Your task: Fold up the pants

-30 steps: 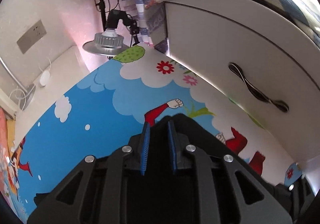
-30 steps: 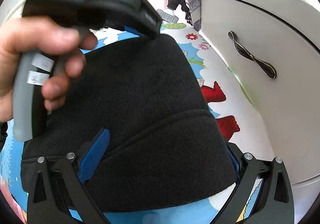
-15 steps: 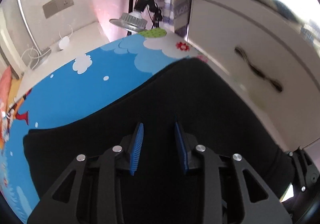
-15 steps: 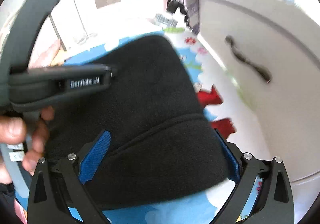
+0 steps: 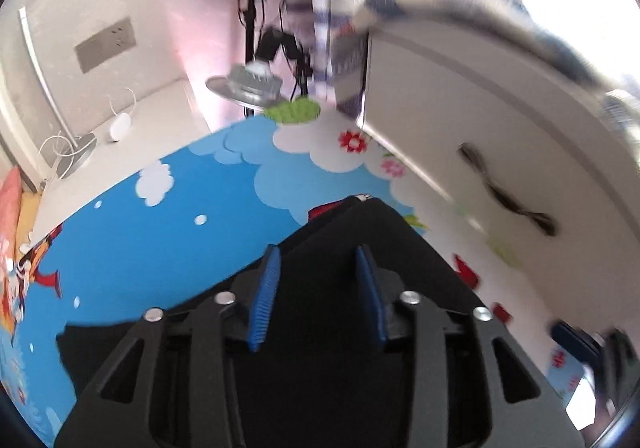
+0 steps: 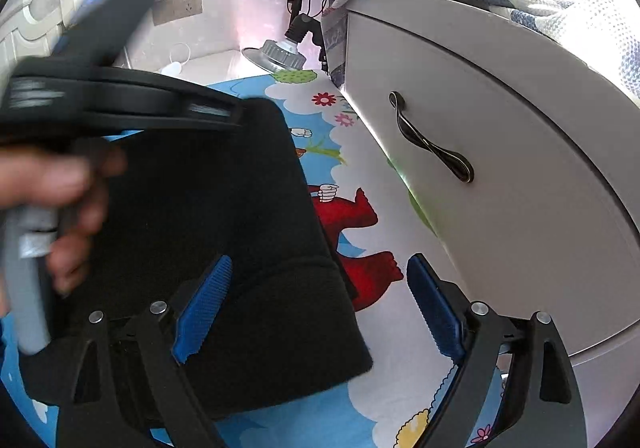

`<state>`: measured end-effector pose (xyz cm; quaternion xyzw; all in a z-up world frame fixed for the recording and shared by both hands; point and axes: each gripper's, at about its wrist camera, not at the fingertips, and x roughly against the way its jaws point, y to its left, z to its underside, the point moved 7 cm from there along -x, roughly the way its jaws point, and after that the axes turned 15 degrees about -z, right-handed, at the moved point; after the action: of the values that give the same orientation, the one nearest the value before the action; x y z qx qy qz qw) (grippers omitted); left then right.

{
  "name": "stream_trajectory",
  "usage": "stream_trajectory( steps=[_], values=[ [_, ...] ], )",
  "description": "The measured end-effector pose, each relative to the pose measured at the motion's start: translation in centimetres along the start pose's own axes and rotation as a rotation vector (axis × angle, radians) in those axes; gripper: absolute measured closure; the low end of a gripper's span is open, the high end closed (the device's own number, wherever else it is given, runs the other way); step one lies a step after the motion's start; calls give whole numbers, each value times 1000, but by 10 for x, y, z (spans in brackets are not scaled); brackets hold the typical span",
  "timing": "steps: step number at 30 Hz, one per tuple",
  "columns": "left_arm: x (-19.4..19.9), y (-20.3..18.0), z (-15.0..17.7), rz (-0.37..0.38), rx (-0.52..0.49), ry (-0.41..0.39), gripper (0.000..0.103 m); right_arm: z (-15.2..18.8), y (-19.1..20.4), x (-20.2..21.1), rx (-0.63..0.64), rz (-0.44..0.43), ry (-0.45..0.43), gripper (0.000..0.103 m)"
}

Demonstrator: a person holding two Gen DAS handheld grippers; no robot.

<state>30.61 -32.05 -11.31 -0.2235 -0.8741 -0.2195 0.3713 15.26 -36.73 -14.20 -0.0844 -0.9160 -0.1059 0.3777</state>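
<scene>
The black pants (image 6: 224, 215) lie folded on a blue cartoon play mat (image 6: 360, 135). In the right wrist view my right gripper (image 6: 320, 280) is open and empty, its left pad over the pants' near right edge and its right pad over the mat. The left gripper's body (image 6: 120, 103) hovers over the pants, held by a hand (image 6: 52, 183). In the left wrist view the left gripper (image 5: 318, 264) is open and empty above the pants (image 5: 360, 248), whose far corner points toward the wall.
A white cabinet (image 6: 520, 151) with a dark handle (image 6: 432, 143) stands close on the right, a patterned cloth on top. A fan stand and a silver lamp (image 6: 276, 55) are at the far wall. The mat (image 5: 180, 215) extends left.
The left gripper opened wider and pulled back above the pants. The right gripper shifted right, so its right pad now hangs over the mat beside the pants.
</scene>
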Motion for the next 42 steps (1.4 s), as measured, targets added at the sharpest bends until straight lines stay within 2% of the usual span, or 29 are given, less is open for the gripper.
stream_trajectory(
  steps=[2, 5, 7, 9, 12, 14, 17, 20, 22, 24, 26, 30, 37, 42],
  values=[
    [-15, -3, -5, -16, -5, 16, 54, 0, 0, 0, 2, -5, 1, 18],
    [-5, 6, -5, 10, 54, 14, 55, 0, 2, 0, 5, -7, 2, 18],
    [17, 16, 2, 25, 90, -24, 55, 0, 2, 1, 1, -9, 1, 18],
    [39, 28, 17, 21, 132, -42, 55, 0, 2, 2, -3, -12, 3, 18],
    [62, 37, 53, -8, 157, -26, 55, 1, 3, 5, 4, -8, 3, 17],
    [72, 34, 80, -12, 145, -8, 54, 1, 5, 7, 12, -1, 1, 16],
    [78, 19, 122, -58, 58, 29, 49, 3, 7, 12, 20, 10, 1, 14],
    [92, 20, 143, -96, 57, 12, 42, 7, 10, 26, 23, -2, -1, 12],
    [103, 23, 150, -81, 77, 19, 42, 11, 13, 36, 30, -6, -3, 12],
    [120, 28, 156, -51, 97, 17, 32, 16, 18, 48, 36, -15, -7, 12],
    [136, 34, 159, -54, 125, -1, 17, 20, 22, 57, 35, -28, -8, 11],
    [163, 50, 170, -73, 210, -4, 2, 27, 34, 80, 34, -63, -14, 11],
    [202, 69, 189, -162, 286, -21, 2, 33, 53, 104, 53, -88, -27, 11],
    [208, 73, 194, -190, 325, -10, 2, 34, 61, 105, 68, -91, -31, 11]
  ],
)
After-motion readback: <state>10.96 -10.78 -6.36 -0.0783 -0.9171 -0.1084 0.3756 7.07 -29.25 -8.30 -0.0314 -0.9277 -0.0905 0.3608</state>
